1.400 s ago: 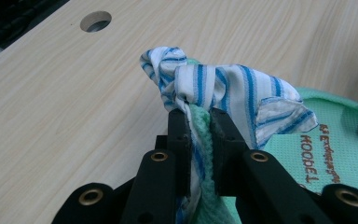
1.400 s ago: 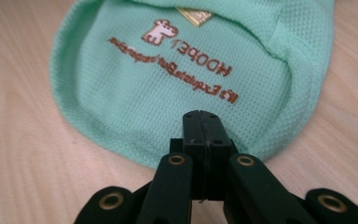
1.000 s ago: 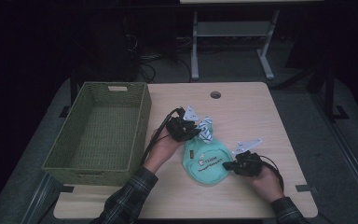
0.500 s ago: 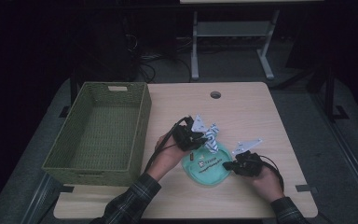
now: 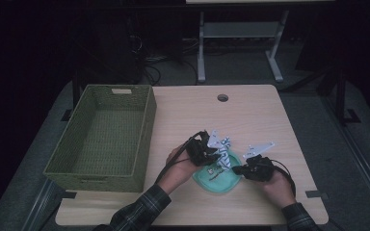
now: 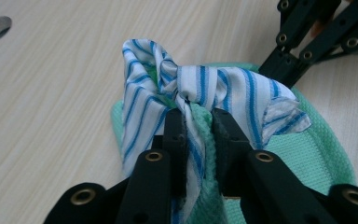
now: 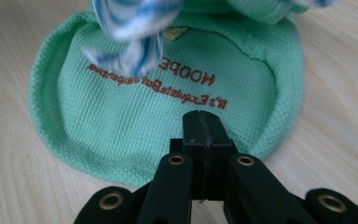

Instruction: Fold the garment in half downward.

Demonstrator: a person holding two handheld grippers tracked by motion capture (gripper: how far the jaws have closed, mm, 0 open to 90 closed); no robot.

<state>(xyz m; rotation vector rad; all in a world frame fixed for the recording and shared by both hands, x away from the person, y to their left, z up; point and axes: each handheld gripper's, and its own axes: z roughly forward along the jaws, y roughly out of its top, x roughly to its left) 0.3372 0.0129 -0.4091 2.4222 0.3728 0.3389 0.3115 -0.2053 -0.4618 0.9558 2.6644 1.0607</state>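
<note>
Left gripper view: left gripper [image 6: 199, 126] pinches striped cloth [image 6: 205, 88] (jaws easing apart); right gripper [image 7: 207, 128] closed.

White cloth [image 6: 200, 93] with blue stripes between the black left claw's [image 6: 199, 128] pads; mint-green cloth [image 7: 168, 102], rust-red lettering, before the black right claw [image 7: 204, 135].

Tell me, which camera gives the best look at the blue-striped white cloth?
The left gripper view: the striped cloth sits close and sharp, bunched between that gripper's jaws over the green cloth. The right gripper view catches a blurred striped end at its top edge. In the high view it is a small pale bundle between the hands.
</note>
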